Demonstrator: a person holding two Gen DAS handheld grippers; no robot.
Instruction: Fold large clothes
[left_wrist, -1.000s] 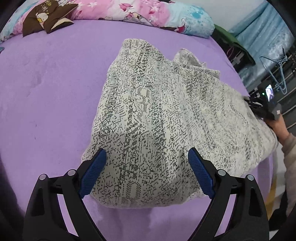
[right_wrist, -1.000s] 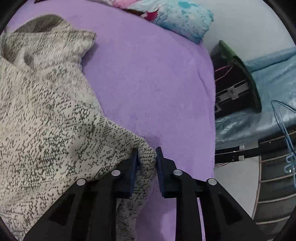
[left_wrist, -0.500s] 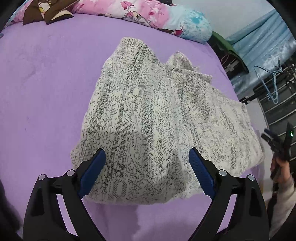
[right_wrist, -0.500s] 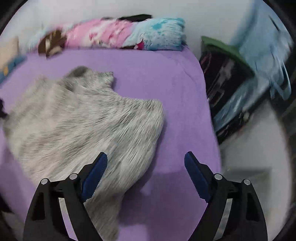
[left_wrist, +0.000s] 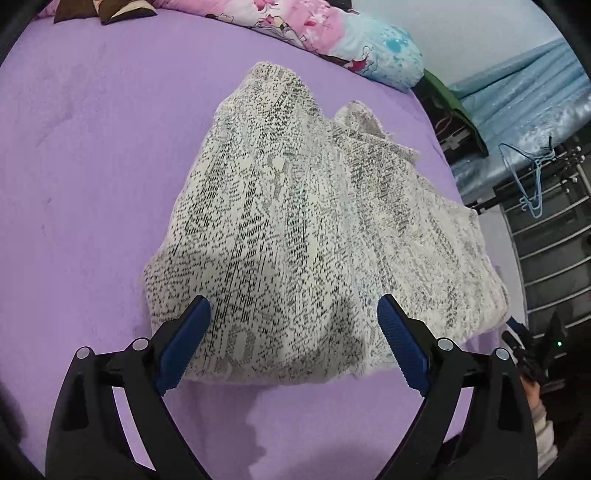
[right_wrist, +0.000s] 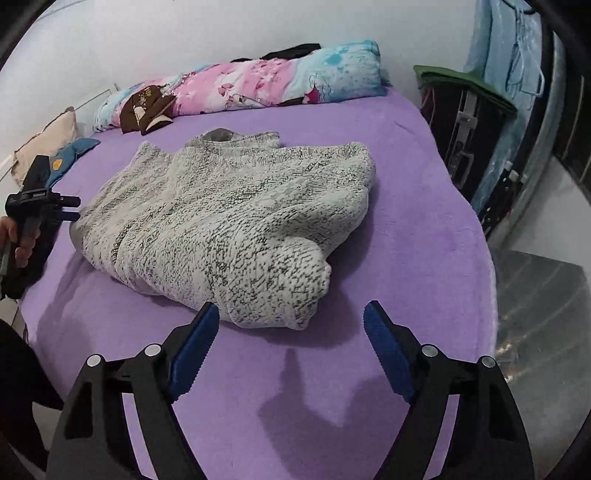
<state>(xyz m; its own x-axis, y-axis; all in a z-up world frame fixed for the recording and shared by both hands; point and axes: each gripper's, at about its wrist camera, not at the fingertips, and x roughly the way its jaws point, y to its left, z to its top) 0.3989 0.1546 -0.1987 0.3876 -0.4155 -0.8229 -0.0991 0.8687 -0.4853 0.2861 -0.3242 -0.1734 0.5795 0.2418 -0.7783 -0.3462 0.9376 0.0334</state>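
**Fingers wide, nothing held: risk is a bad re-grab**

Both sets of blue-padded fingers (left_wrist: 400, 350) spread apart and empty. My left gripper (left_wrist: 293, 341) hangs over the near hem of the cream-and-black speckled knit sweater (left_wrist: 314, 229), which fills frame centre on the purple fleece bed cover (left_wrist: 92, 155). My right gripper (right_wrist: 290, 349) sits low centre in its view, just short of the bulging rolled sleeve end (right_wrist: 280, 280); cover is bare between the pads.

Risks as I see them:
- Knit is thick and already doubled over. Pinching that sleeve lump likely takes several layers, so a lift drags the fold open.
- Biting too deep could catch the fleece cover too.
- Sweater's right edge lies near the bed edge, right of frame in the left view; a sideways pull may slide it off.
- Folded edges look uneven; another fold probably comes out skewed.
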